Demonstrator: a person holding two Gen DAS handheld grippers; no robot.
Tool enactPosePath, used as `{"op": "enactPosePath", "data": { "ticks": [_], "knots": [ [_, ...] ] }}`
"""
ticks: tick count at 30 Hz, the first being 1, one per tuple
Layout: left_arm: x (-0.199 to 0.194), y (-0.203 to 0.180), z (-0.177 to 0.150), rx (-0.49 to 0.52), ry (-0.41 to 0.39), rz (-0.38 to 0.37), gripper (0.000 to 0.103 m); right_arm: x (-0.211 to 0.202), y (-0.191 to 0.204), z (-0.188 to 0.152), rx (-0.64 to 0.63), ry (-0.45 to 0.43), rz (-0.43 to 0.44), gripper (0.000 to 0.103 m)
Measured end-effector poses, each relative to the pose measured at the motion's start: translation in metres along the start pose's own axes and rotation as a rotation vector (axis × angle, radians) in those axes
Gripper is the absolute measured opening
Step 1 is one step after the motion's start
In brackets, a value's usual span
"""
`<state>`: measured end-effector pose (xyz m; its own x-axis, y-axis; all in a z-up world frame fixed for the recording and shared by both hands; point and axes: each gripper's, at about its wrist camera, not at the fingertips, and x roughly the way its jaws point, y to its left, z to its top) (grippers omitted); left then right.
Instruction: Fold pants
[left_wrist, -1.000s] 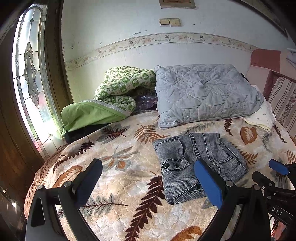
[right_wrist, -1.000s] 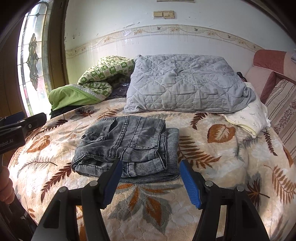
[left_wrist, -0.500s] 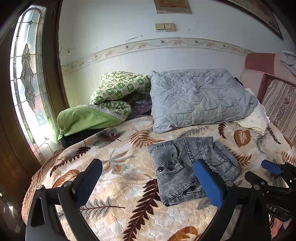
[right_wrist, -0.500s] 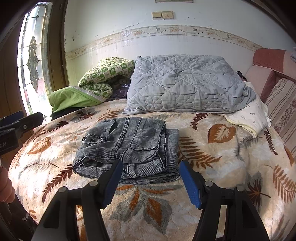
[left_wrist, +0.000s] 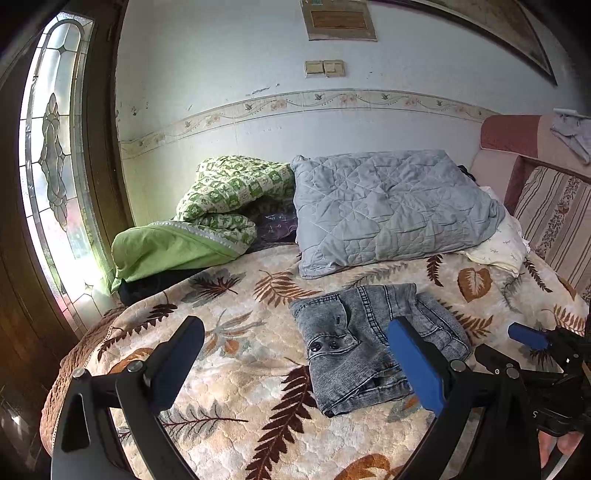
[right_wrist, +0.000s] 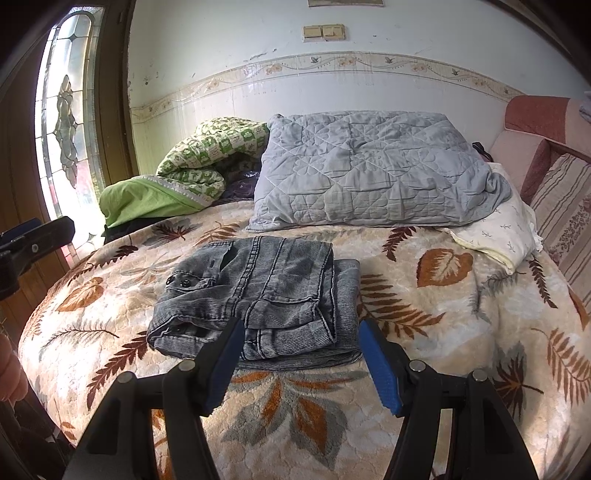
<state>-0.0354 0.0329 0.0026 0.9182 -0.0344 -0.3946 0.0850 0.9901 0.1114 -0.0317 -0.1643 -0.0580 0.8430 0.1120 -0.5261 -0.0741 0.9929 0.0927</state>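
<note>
In the left wrist view, the left gripper (left_wrist: 295, 363) is hanging over the leaf-patterned blanket (left_wrist: 236, 373) with its jaws spread wide and nothing between them. The folded grey pants (left_wrist: 354, 343) are lying right of the frame centre, partly behind the blue pad (left_wrist: 415, 369). Bare blanket is lying to the left of the pants as far as the bed edge at the lower left. The right gripper (left_wrist: 532, 347) is showing at the right edge.

In the right wrist view, the right gripper (right_wrist: 301, 363) is also standing open and is gripping nothing. The pants (right_wrist: 266, 295) are lying in the middle of the frame, just above the fingertips, their near folded edge close to the pads. The grey quilt (right_wrist: 369, 173) is lying beyond the pants, and open blanket is stretching to the right of them.
</note>
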Motion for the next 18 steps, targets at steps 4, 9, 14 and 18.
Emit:
{"op": "enactPosePath", "data": {
  "ticks": [4, 9, 14, 18],
  "knots": [
    [0.001, 0.000, 0.003, -0.025, 0.007, -0.037, 0.100, -0.004, 0.002, 0.003, -0.009, -0.017, 0.011, 0.068],
    [0.001, -0.006, 0.006, -0.038, -0.009, -0.055, 0.100, -0.009, -0.003, 0.004, 0.010, -0.026, 0.031, 0.068],
    [-0.001, -0.021, 0.014, -0.003, -0.005, -0.044, 0.100, -0.010, -0.009, 0.006, 0.030, -0.029, 0.042, 0.068],
    [-0.011, -0.035, 0.020, 0.010, 0.001, -0.052, 0.100, -0.014, -0.009, 0.004, 0.009, -0.021, 0.036, 0.068]
  ]
}}
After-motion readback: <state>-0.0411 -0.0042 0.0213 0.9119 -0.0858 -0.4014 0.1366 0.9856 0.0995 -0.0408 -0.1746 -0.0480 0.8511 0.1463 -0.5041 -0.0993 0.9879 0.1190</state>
